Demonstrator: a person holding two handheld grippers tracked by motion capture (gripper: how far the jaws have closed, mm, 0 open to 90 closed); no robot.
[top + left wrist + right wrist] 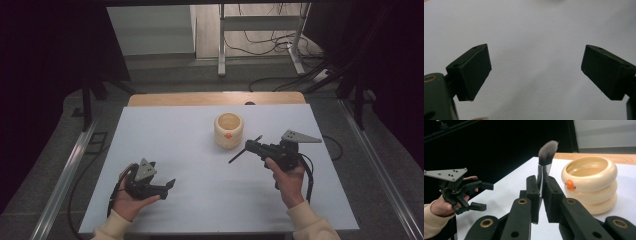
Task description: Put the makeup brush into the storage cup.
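A makeup brush (547,152) with a silver ferrule and grey bristles stands upright between the jaws of my right gripper (541,182), which is shut on its handle. From above, the brush (237,156) lies slanted across the right gripper (250,146), just right of and in front of a cream ringed cup (229,130) with an orange duck bill. That cup (591,182) is close on the right of the brush. My left gripper (164,176) rests at the table's front left, open, with nothing between its pads (477,72).
A white sheet (200,200) covers the table, with a wooden strip (215,98) bare at the far edge. Dark curtains hang on both sides. A metal stand and loose cables (260,45) are on the floor beyond the table.
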